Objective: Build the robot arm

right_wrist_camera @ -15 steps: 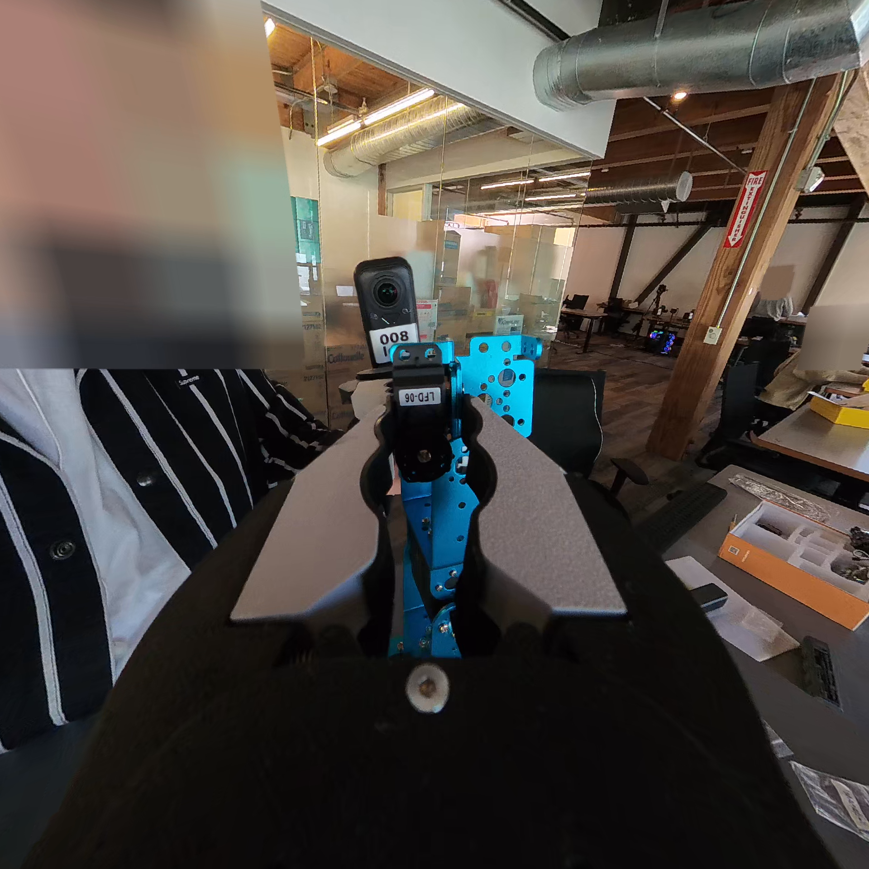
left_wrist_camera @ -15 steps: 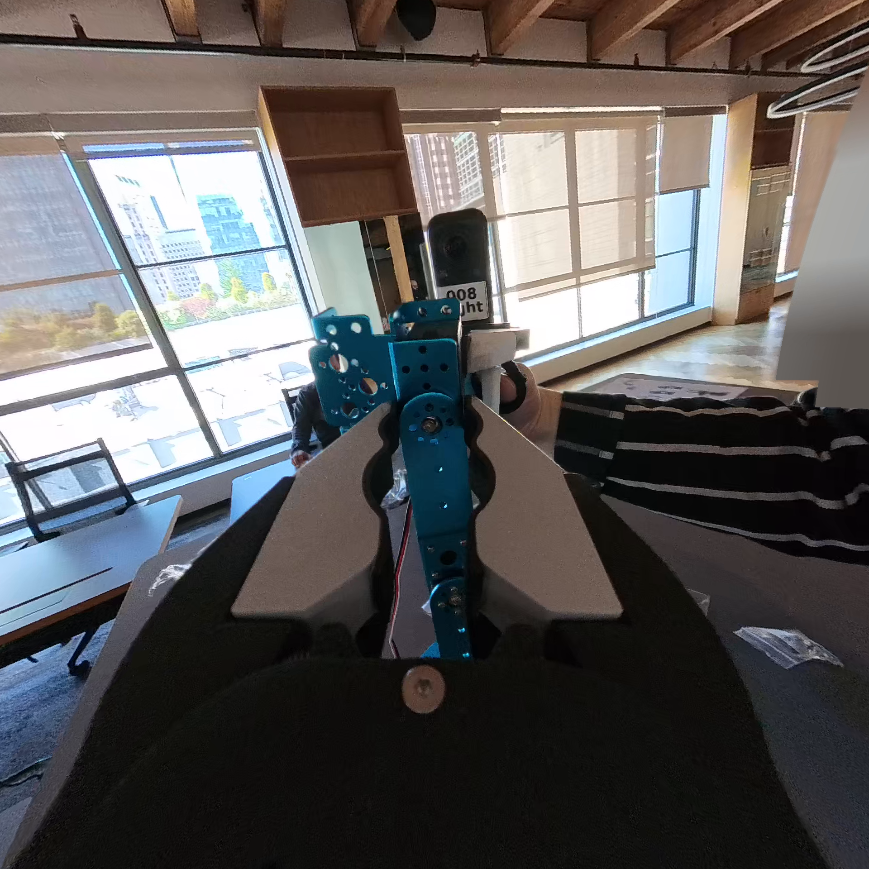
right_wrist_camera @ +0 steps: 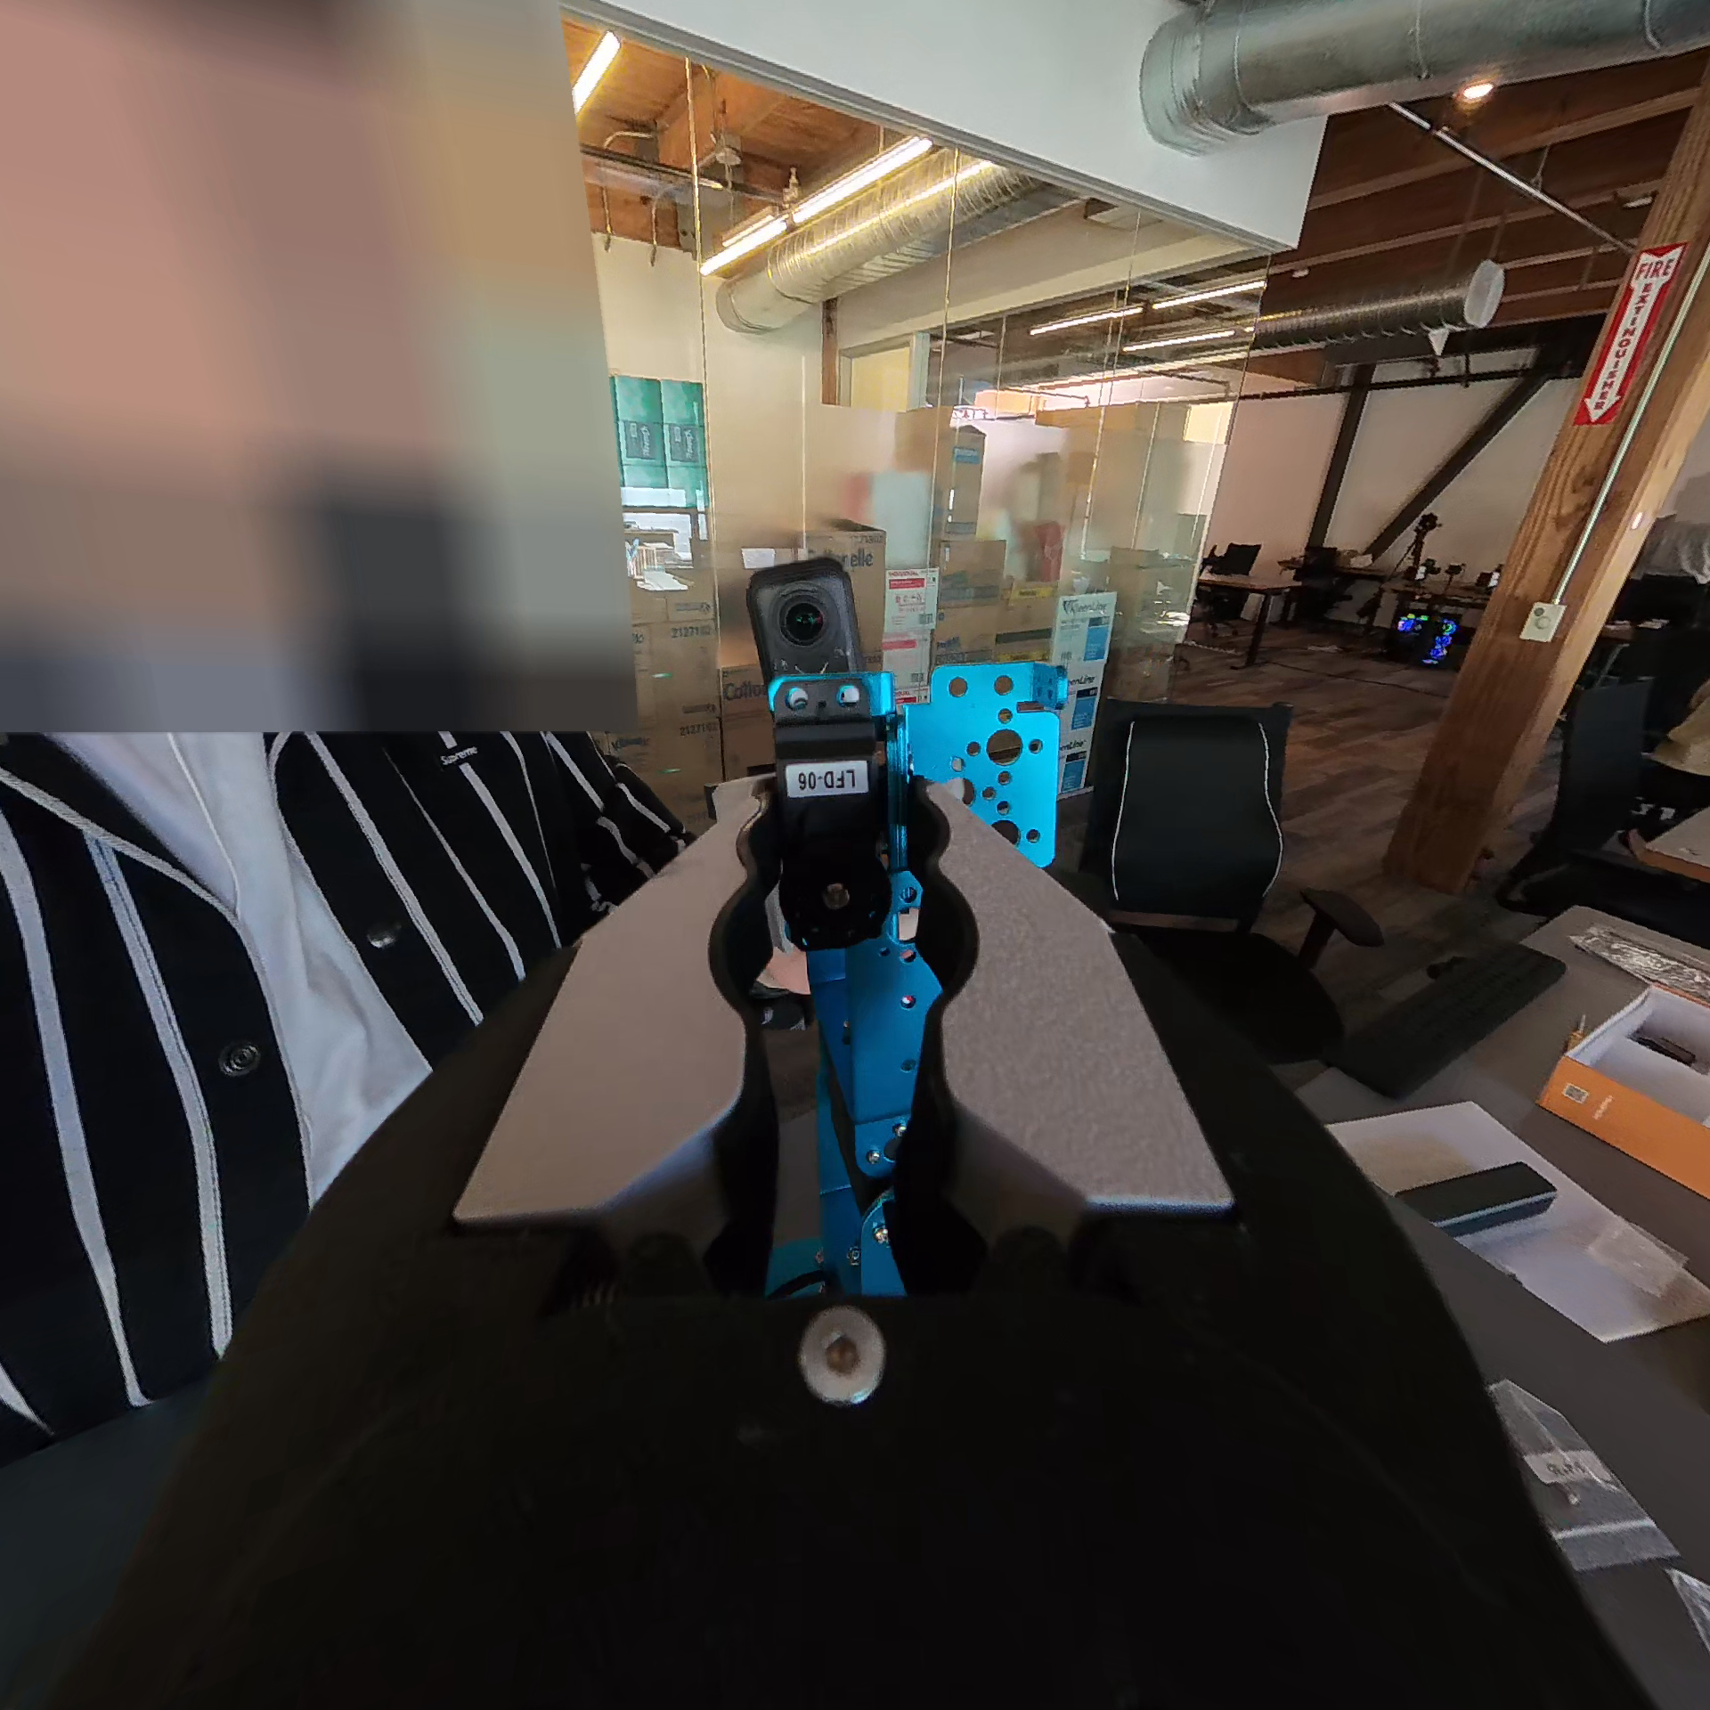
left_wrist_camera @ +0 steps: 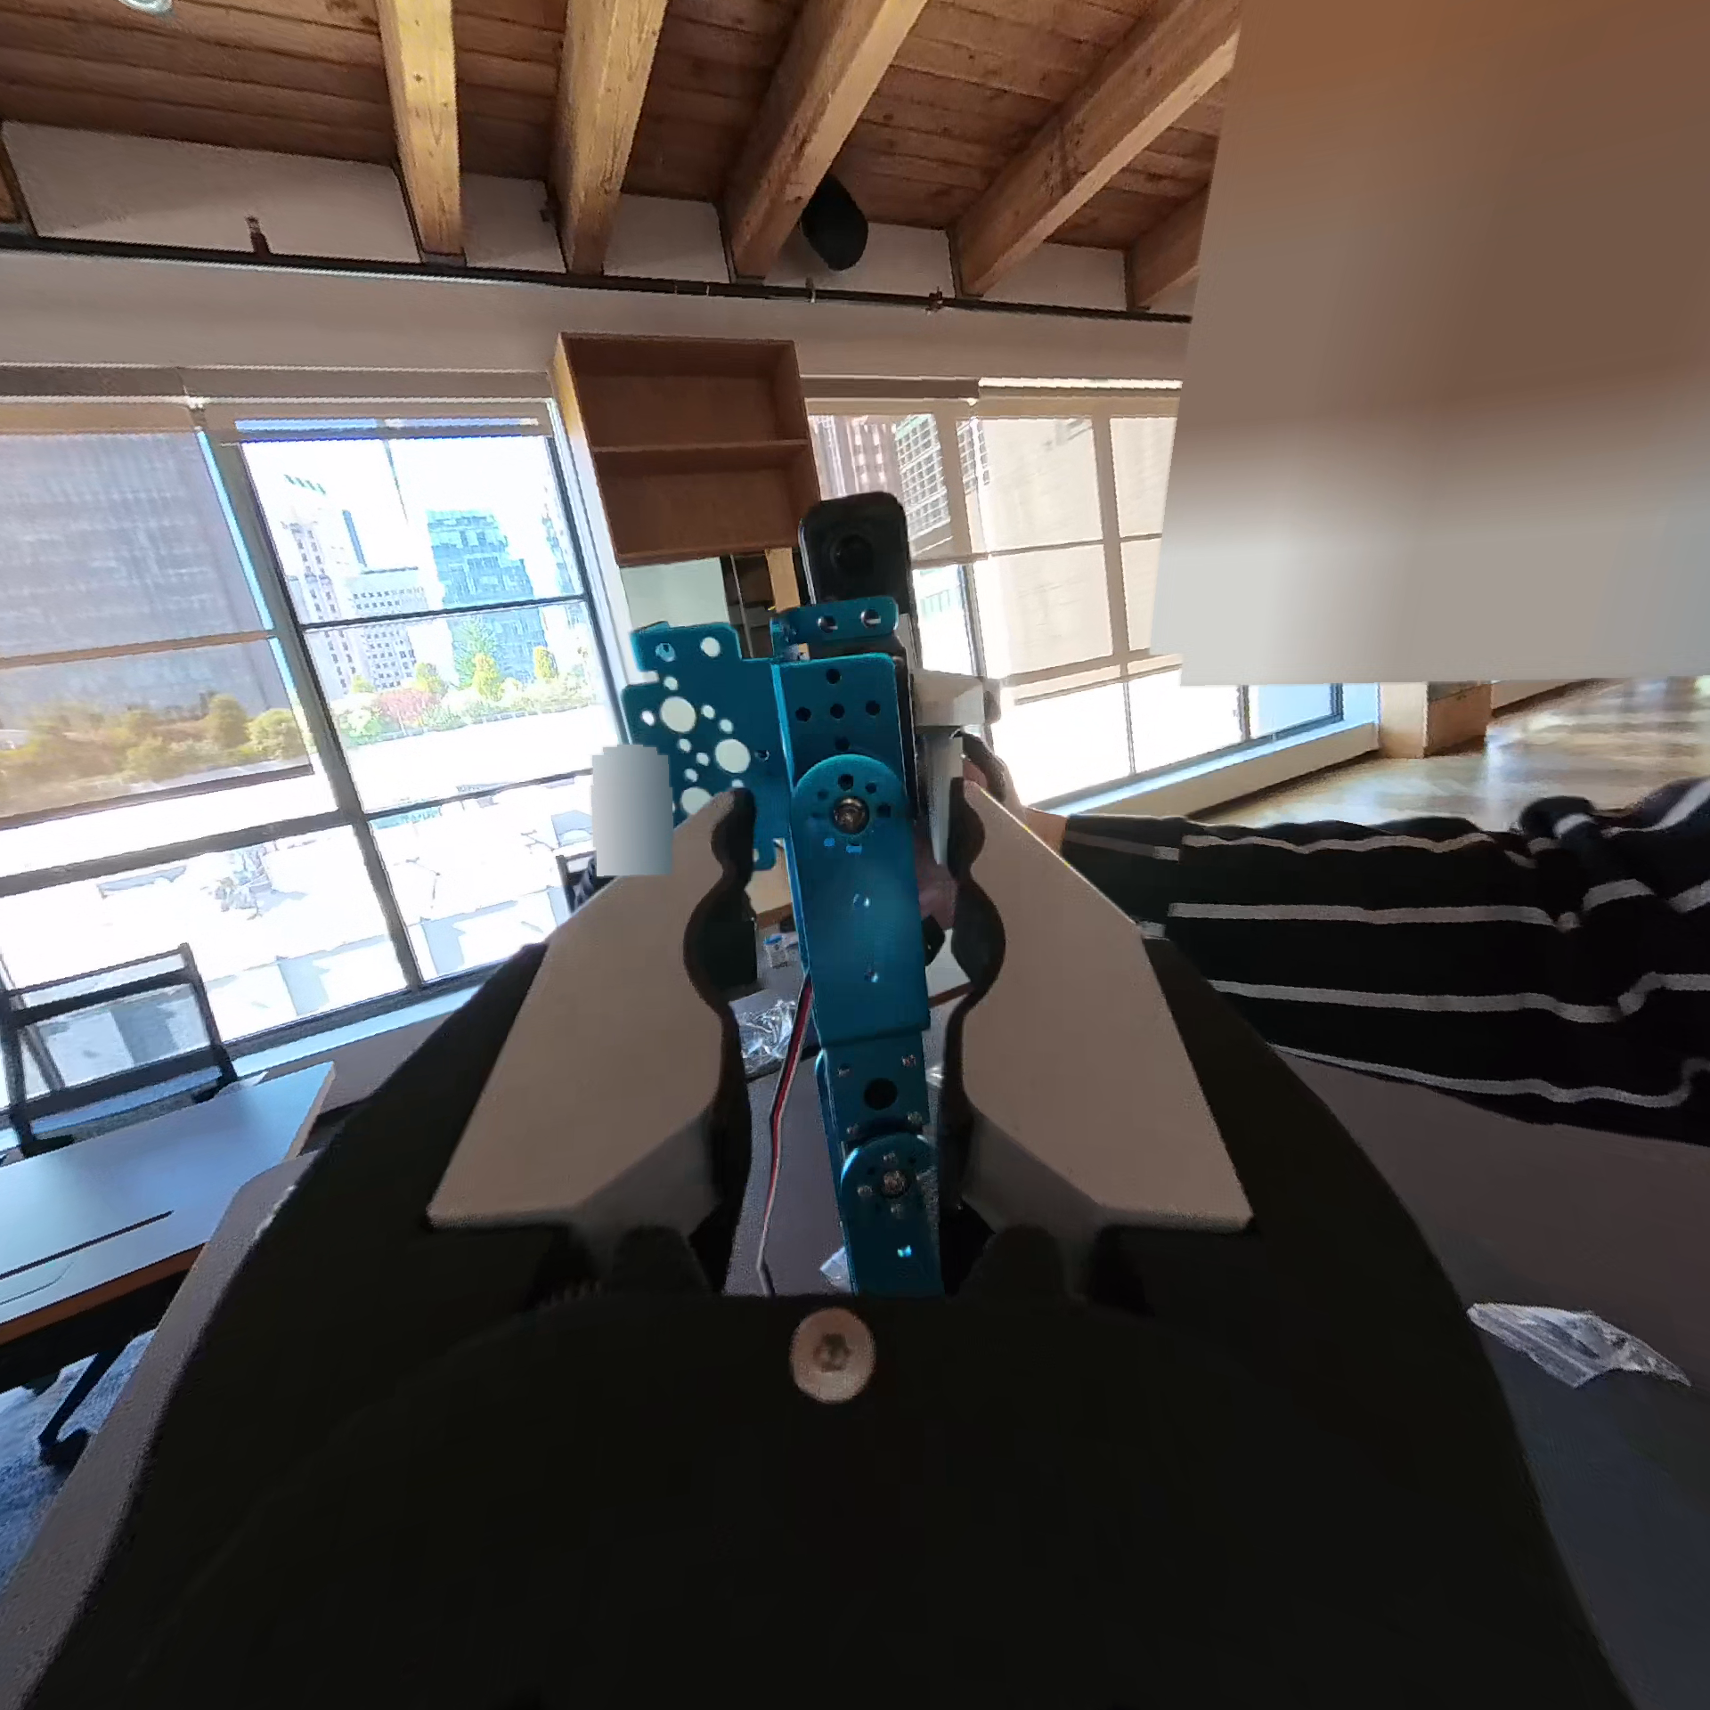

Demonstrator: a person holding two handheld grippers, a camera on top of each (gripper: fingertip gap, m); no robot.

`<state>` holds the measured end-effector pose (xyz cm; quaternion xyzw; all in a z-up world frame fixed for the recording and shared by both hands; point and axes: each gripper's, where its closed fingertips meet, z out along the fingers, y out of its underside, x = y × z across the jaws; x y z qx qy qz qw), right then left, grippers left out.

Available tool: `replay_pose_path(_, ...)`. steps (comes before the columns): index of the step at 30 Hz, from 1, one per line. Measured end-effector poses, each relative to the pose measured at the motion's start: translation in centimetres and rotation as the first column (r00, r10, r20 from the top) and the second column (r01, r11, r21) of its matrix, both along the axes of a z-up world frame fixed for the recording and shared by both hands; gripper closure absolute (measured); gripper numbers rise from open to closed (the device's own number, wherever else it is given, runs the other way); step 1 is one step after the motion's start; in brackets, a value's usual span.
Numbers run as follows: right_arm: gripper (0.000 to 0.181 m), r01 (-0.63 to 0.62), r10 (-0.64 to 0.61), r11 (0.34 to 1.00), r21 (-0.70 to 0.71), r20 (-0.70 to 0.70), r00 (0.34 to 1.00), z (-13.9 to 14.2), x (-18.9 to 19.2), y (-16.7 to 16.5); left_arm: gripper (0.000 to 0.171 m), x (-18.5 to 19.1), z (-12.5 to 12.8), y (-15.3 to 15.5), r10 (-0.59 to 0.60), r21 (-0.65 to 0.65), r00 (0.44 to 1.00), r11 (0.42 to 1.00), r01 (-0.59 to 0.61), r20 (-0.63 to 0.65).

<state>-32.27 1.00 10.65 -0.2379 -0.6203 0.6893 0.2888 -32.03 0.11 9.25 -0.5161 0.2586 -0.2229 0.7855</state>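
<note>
Left gripper [left_wrist_camera: 840, 814], seen in left wrist view, has its fingers closed on the blue metal bracket arm [left_wrist_camera: 865, 935], held upright above the grey desk [left_wrist_camera: 1443, 1295]. Right gripper [right_wrist_camera: 844, 814] grips the same assembly from the opposite side, w/ a black servo [right_wrist_camera: 826, 861] between its fingers.

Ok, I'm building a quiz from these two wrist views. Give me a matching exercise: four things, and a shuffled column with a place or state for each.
Things:
1. blue metal bracket assembly
2. orange box
3. black servo
4. clear plastic bag

Places or states:
A. open, on the desk
B. between both grippers' fingers
C. bears a white label
D. lying flat on the grey table

Pairs: 1-B, 2-A, 3-C, 4-D
</note>
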Motion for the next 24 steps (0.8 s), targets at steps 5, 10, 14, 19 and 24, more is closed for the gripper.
replay_pose_path(5, 0.156, -0.005, 0.005, 1.000, 0.007, 0.003, 1.000, 0.0, -0.1, 0.0, 0.138, -1.0, -1.0, -0.5, -0.025, -0.026, 0.999, 0.999, 0.026, 0.036)
replay_pose_path(10, 0.156, -0.022, 0.020, 0.999, 0.046, 0.024, 1.000, 0.1, -0.2, -0.1, 0.142, -0.2, -1.9, 0.0, -0.010, -0.035, 1.000, 0.999, 0.011, 0.020)
replay_pose_path(14, 0.156, -0.073, 0.071, 0.997, 0.036, 0.063, 0.995, 0.2, -0.4, -0.1, 0.144, 0.5, -2.2, 0.5, -0.017, -0.033, 0.998, 0.999, 0.019, 0.063)
replay_pose_path(19, 0.156, -0.088, 0.089, 0.996, -0.016, 0.041, 0.995, 0.3, -0.5, 0.0, 0.147, 0.4, -2.0, 0.7, -0.031, -0.016, 0.992, 0.999, 0.033, 0.121)
replay_pose_path(24, 0.156, -0.095, 0.095, 0.995, -0.034, 0.022, 0.995, 0.4, -0.5, 0.0, 0.147, 0.5, -2.0, 0.7, -0.089, -0.045, 0.985, 0.994, 0.096, 0.145)
